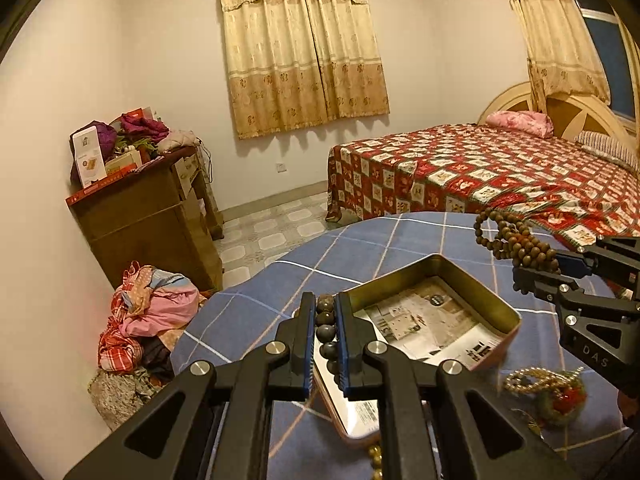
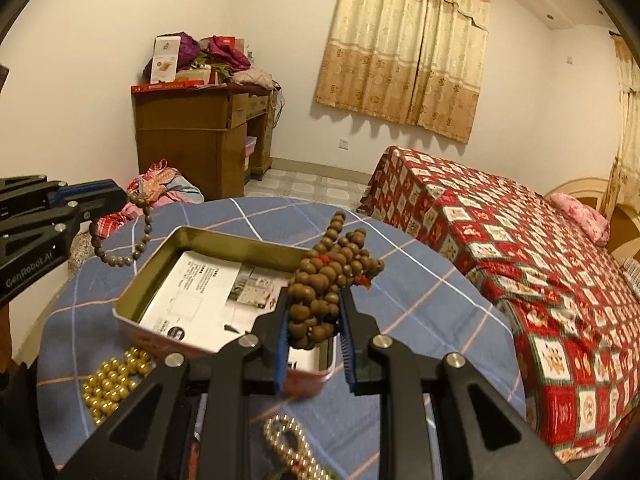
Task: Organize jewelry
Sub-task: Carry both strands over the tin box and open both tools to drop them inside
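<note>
My left gripper (image 1: 325,302) is shut on a bracelet of dark round beads (image 1: 324,330), held above the near edge of an open metal tin (image 1: 400,278). In the right wrist view that bracelet (image 2: 134,240) hangs as a loop from the left gripper (image 2: 118,200), left of the tin (image 2: 240,242). My right gripper (image 2: 316,298) is shut on a bunched strand of small brown wooden beads (image 2: 332,276) above the tin's right side. Seen from the left wrist, the same strand (image 1: 516,242) sticks up from the right gripper (image 1: 528,274). Printed paper lines the tin's bottom.
The tin sits on a round table with a blue checked cloth (image 1: 360,240). Gold beads (image 2: 110,380) lie left of the tin, and a pearl chain (image 2: 288,436) with a red-green ornament (image 1: 560,398) lies nearer. Beyond are a bed (image 2: 500,248), a wooden desk (image 1: 144,208) and clothes on the floor.
</note>
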{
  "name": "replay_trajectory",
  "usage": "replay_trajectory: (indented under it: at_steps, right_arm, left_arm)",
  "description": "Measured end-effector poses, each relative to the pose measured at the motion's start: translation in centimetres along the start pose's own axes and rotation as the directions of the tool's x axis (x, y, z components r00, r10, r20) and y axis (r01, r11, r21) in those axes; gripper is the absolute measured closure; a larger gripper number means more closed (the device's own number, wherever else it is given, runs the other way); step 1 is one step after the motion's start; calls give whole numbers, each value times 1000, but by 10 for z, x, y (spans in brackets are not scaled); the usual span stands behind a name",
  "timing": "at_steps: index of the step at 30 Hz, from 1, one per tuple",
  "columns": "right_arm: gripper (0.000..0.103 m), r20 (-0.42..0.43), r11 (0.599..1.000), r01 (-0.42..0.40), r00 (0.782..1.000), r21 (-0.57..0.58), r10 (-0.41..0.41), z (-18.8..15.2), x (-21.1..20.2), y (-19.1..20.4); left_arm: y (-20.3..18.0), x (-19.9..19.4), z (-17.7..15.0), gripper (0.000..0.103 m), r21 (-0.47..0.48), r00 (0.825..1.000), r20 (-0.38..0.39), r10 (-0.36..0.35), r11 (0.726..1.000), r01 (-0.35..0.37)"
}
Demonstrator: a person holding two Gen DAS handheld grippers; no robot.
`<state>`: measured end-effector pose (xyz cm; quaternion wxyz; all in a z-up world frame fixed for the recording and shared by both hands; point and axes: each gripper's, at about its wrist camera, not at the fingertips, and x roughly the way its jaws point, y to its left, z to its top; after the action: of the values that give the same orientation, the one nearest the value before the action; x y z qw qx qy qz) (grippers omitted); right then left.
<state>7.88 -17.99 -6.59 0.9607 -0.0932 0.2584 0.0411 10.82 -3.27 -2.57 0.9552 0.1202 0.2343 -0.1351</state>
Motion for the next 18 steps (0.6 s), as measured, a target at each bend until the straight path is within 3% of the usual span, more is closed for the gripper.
replay_trajectory:
  at_steps: [18]
  right_arm:
    - [79, -69, 1000, -9, 998, -29, 7, 7, 49, 6]
  left_arm:
    - [-10, 55, 1, 94, 58, 996, -80, 28, 998, -24]
